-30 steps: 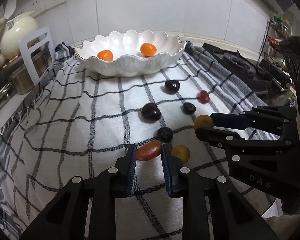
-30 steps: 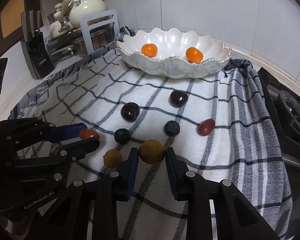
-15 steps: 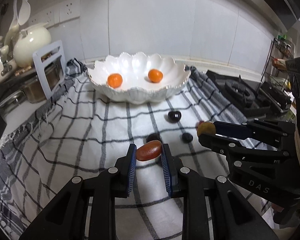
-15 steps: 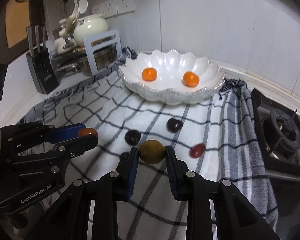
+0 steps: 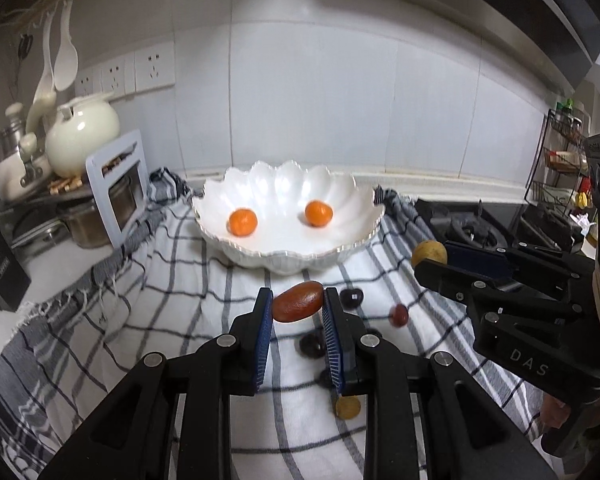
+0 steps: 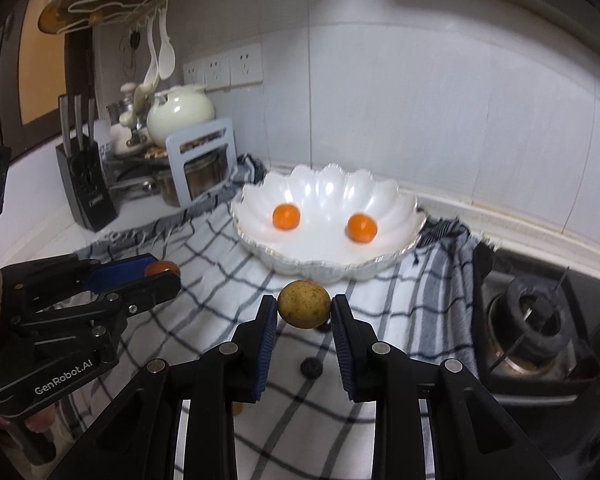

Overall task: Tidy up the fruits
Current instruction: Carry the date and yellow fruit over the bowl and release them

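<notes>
White scalloped bowl (image 5: 288, 258): holds two oranges (image 5: 243, 221). Your left tongs (image 5: 298, 310): pinching a reddish-brown oblong fruit (image 5: 298, 307), raised above the checked cloth (image 5: 148, 280). Your right tongs (image 6: 304, 312): pinching a round yellow-brown fruit (image 6: 304, 309), just before the bowl.

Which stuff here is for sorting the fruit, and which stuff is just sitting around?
For the job:
- white scalloped bowl with two small orange fruits
- oblong red-brown fruit in left gripper
- round yellow-brown fruit in right gripper
- small dark fruits on checked cloth

Just sitting around:
- cream teapot
- black knife block
- gas stove
</notes>
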The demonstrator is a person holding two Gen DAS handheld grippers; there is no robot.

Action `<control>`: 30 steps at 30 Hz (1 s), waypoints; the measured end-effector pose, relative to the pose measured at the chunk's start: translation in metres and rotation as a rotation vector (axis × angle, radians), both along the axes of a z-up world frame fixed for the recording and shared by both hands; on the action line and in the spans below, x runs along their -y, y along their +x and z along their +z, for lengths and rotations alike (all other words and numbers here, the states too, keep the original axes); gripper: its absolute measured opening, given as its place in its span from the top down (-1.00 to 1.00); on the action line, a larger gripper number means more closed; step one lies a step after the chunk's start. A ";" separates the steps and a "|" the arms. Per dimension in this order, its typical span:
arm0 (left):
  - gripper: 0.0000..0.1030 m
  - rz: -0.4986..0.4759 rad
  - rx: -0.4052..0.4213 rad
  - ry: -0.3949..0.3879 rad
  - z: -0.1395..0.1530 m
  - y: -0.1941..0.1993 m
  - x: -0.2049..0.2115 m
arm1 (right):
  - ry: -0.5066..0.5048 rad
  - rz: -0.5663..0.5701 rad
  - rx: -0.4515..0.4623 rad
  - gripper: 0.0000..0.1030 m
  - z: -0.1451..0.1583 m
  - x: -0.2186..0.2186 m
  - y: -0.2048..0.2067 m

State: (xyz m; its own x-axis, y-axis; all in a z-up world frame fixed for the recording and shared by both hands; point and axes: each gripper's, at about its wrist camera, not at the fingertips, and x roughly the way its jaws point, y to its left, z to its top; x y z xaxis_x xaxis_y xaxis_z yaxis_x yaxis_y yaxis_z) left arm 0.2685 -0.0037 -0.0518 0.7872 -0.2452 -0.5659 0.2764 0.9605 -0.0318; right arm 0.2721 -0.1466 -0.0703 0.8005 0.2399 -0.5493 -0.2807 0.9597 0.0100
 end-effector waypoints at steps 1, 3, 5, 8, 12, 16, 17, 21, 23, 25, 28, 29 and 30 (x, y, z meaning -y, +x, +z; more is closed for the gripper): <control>0.50 0.001 0.010 0.001 0.003 0.001 0.000 | -0.001 -0.003 0.011 0.43 0.003 0.001 0.000; 0.50 0.004 0.031 0.003 0.010 0.002 0.000 | 0.002 -0.010 0.033 0.43 0.009 0.003 0.001; 0.50 0.001 0.048 0.002 0.017 0.005 -0.001 | 0.001 -0.019 0.055 0.43 0.015 0.004 0.003; 0.50 0.003 0.078 0.009 0.027 0.008 0.000 | -0.002 -0.025 0.083 0.43 0.022 0.006 0.005; 0.50 0.001 0.120 0.014 0.041 0.015 0.003 | -0.011 -0.031 0.112 0.43 0.031 0.007 0.010; 0.50 0.003 0.147 0.012 0.052 0.025 0.006 | -0.004 -0.042 0.138 0.43 0.042 0.010 0.018; 0.50 0.002 0.151 0.007 0.055 0.028 0.006 | -0.003 -0.045 0.145 0.43 0.045 0.011 0.021; 0.50 0.011 0.165 0.001 0.064 0.041 0.007 | -0.007 -0.061 0.170 0.43 0.055 0.013 0.032; 0.50 0.017 0.167 -0.004 0.069 0.049 0.008 | -0.002 -0.062 0.176 0.43 0.058 0.014 0.037; 0.50 0.017 0.164 -0.006 0.071 0.058 0.009 | 0.002 -0.061 0.180 0.43 0.062 0.014 0.045; 0.50 0.020 0.146 -0.025 0.073 0.072 0.009 | -0.001 -0.062 0.178 0.43 0.064 0.014 0.058; 0.50 0.027 0.139 -0.025 0.073 0.077 0.009 | -0.002 -0.064 0.176 0.43 0.065 0.014 0.063; 0.50 0.031 0.135 -0.024 0.073 0.081 0.009 | -0.003 -0.066 0.176 0.43 0.065 0.015 0.066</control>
